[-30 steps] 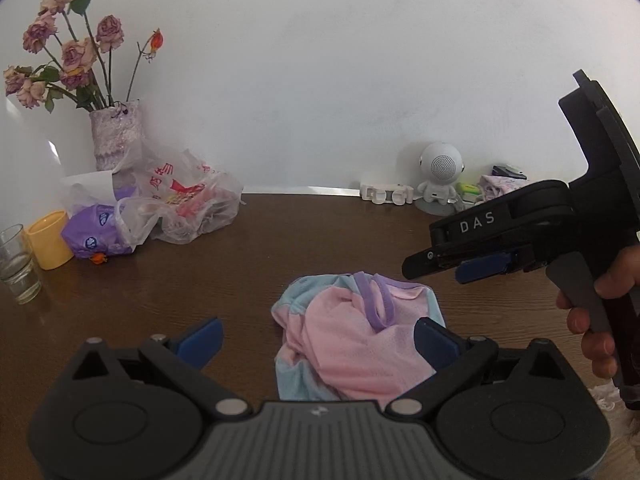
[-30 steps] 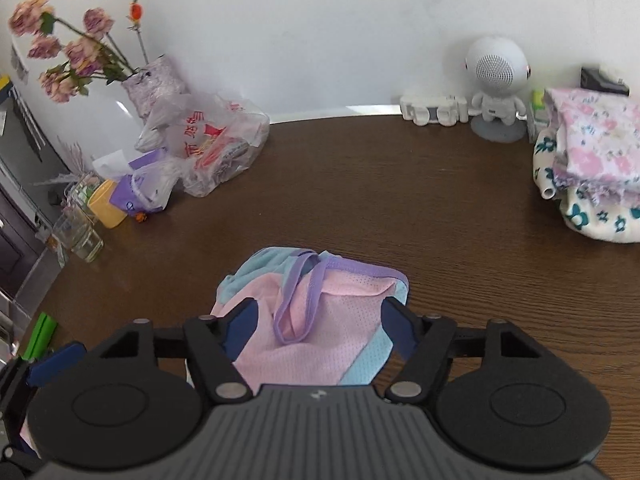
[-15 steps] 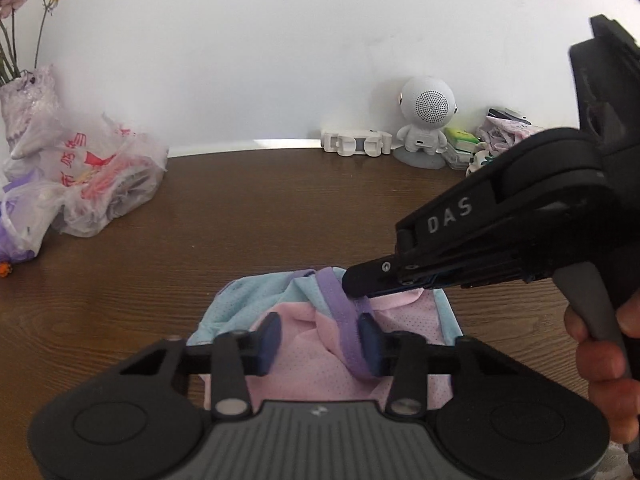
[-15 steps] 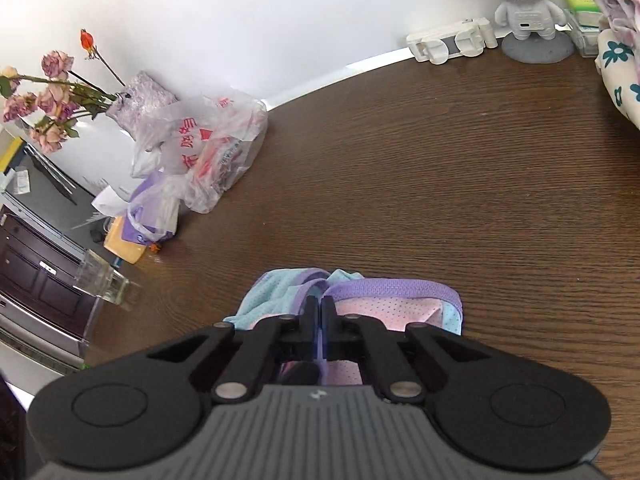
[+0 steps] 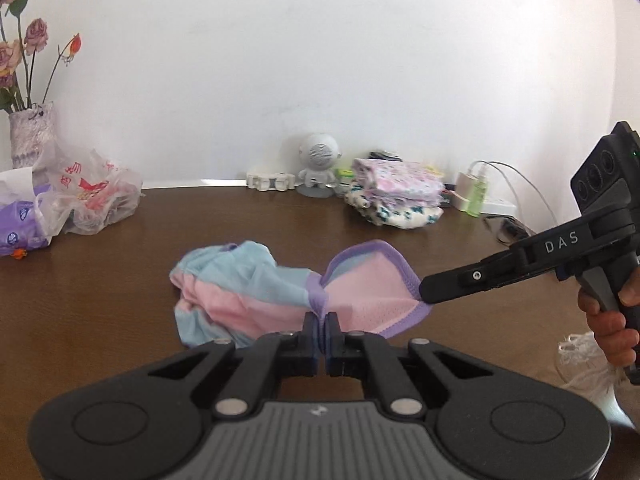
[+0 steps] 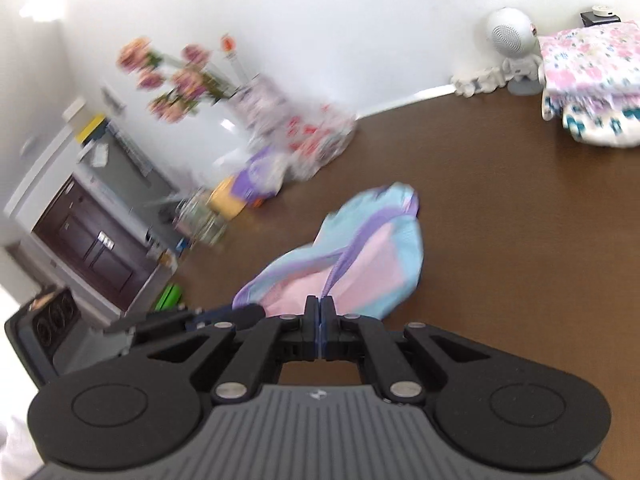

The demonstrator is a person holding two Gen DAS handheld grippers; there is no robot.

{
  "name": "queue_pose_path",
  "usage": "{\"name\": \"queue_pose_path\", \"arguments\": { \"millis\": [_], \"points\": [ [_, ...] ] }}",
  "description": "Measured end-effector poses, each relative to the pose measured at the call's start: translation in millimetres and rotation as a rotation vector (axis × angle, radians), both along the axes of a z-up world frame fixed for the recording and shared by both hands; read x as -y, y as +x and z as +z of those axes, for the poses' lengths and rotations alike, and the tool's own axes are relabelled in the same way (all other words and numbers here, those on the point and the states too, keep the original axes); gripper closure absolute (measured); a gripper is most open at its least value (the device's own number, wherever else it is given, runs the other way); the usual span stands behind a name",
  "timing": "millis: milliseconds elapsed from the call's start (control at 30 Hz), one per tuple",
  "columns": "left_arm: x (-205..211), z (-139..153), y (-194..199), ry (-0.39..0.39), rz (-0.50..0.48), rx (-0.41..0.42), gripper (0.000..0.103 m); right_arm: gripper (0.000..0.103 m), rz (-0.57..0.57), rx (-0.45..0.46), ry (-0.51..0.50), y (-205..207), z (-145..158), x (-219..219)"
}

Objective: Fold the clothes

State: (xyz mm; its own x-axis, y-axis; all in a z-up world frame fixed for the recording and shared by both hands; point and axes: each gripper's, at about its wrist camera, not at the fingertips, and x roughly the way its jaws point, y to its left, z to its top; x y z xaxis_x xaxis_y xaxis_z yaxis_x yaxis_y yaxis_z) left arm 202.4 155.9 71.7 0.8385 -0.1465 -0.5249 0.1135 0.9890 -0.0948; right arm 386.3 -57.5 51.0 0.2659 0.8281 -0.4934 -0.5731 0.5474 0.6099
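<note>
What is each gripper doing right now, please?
Left gripper: shut on the purple trim of the pink and blue garment.
Right gripper: shut on the same garment's purple trim, further along.

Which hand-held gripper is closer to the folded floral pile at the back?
Right. The right hand-held gripper grips the pastel garment at its edge on the side toward the folded floral pile; the left hand-held gripper pinches the purple band farther from the pile.
</note>
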Motion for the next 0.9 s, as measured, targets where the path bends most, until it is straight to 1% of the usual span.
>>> {"name": "queue_pose_path", "arguments": {
  "millis": [67,167,267,333,400,467,500,533,567,600,633,733,867,900],
  "points": [
    [17.2,-10.3,-42.5,-0.007,-0.015,-0.016,0.101,0.102,0.051,-0.008,-0.032,-49.3,-7.7,16.0],
    [36.6,-30.8,-92.8,-0.025,-0.016,-0.069,0.101,0.102,0.108,-0.069,-0.067,-109.2,-29.1,30.1],
    [45.2,-45.1,-124.2,-0.053,0.007,-0.102,0.101,0.102,0.128,-0.111,-0.086,-151.6,-46.4,40.2],
    [48.7,-49.4,-139.8,-0.065,0.025,-0.108,0.101,0.102,0.129,-0.125,-0.085,-166.9,-52.2,43.5],
    [53.6,-48.6,-152.5,-0.060,0.030,-0.096,0.101,0.101,0.121,-0.112,-0.087,-177.4,-53.2,46.6],
    [60.6,-46.5,-162.5,-0.035,0.018,-0.077,0.101,0.096,0.080,-0.096,-0.085,-179.2,-51.4,51.1],
    [66.4,-45.5,-166.3,-0.024,0.000,-0.070,0.101,0.089,0.059,-0.087,-0.084,-179.9,-50.5,53.4],
    [70.8,-45.1,-167.5,-0.019,-0.019,-0.069,0.101,0.078,0.034,-0.074,-0.074,-179.6,-48.1,55.9],
    [74.7,-45.1,-168.2,-0.019,-0.036,-0.072,0.101,0.072,0.011,-0.062,-0.059,-176.3,-44.6,57.3],
    [80.4,-46.7,-167.9,-0.022,-0.063,-0.080,0.101,0.059,-0.004,-0.057,-0.046,-172.4,-42.4,56.5],
    [85.9,-48.0,-168.1,-0.025,-0.089,-0.086,0.101,0.055,-0.008,-0.064,-0.042,-168.2,-41.8,54.2],
    [102.5,-48.6,-170.5,-0.015,-0.151,-0.081,0.101,0.051,-0.009,-0.124,-0.049,-155.6,-48.9,42.5],
    [117.1,-46.4,-171.4,-0.020,-0.208,-0.066,0.101,0.052,-0.012,-0.220,-0.043,-146.8,-66.3,33.1],
    [119.6,-45.7,-170.4,-0.024,-0.219,-0.063,0.101,0.063,-0.011,-0.234,-0.032,-146.2,-69.4,31.9]
  ]
}}
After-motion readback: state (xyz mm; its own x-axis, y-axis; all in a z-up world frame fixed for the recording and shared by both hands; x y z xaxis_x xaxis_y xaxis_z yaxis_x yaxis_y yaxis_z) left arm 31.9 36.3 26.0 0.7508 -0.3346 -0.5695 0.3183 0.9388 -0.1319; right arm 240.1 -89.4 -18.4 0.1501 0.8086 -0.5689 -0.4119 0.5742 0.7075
